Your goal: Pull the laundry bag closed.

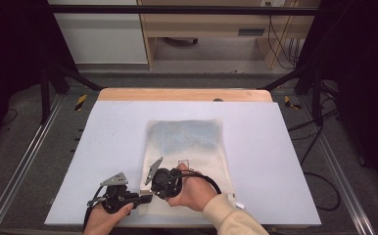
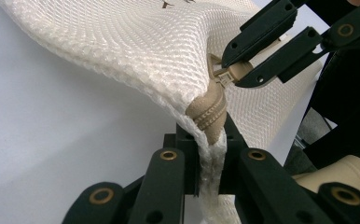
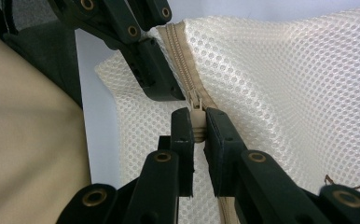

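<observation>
Up close, right gripper [image 3: 197,128] fingers pinch zip pull [image 3: 197,122]; left gripper [image 2: 209,154] fingers clamp mesh bag [image 2: 136,51] edge.

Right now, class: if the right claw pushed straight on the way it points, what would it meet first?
Probably the left claw: it grips the bag edge just beyond the zip pull held by the right claw, though depth is uncertain.

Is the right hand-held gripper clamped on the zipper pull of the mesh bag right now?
Yes: in the right gripper view the right hand-held gripper has both jaws pressed against the beige zipper pull of the mesh bag.
</observation>
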`<act>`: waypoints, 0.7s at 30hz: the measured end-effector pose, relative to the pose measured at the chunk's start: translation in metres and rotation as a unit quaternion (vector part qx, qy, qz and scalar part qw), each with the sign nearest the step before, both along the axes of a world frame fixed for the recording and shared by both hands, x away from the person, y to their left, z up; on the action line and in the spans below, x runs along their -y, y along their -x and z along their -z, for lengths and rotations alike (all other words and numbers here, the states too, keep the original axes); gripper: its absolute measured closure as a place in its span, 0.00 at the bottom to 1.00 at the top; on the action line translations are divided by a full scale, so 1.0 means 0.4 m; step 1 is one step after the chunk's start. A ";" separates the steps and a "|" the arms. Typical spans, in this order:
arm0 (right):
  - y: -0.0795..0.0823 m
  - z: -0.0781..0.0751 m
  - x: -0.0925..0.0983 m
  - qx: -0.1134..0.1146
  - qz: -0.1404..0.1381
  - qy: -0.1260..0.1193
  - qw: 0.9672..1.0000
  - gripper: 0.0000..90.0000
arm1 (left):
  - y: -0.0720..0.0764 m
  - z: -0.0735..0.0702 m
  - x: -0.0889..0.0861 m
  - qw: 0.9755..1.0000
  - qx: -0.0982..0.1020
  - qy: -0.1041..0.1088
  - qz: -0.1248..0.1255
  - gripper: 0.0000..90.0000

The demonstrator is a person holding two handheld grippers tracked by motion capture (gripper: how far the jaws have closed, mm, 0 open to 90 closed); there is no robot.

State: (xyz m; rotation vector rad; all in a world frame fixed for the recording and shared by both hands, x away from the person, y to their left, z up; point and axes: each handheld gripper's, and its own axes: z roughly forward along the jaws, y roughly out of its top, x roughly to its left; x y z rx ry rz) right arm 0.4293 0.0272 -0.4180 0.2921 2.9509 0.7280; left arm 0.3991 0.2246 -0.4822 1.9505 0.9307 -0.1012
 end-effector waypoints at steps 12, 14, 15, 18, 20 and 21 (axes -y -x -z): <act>-0.002 0.005 0.018 -0.004 0.006 0.002 1.000 0.91 | 0.002 -0.002 0.002 1.000 0.003 0.001 0.003 0.92; -0.001 0.005 0.021 -0.002 0.008 0.002 1.000 0.91 | 0.002 -0.002 0.003 1.000 0.002 0.002 0.004 0.92; -0.001 0.005 0.023 -0.004 0.007 0.000 1.000 0.91 | 0.003 -0.002 0.004 1.000 0.001 0.002 0.005 0.92; -0.001 0.004 0.029 -0.002 0.010 0.002 1.000 0.91 | 0.003 -0.002 0.004 1.000 0.001 0.002 0.004 0.92; -0.001 0.003 0.034 -0.006 0.012 0.000 1.000 0.91 | 0.003 -0.002 0.005 1.000 0.001 0.003 0.005 0.92; -0.002 0.003 0.035 -0.003 0.009 0.000 1.000 0.91 | 0.003 -0.002 0.005 1.000 0.002 0.003 0.006 0.92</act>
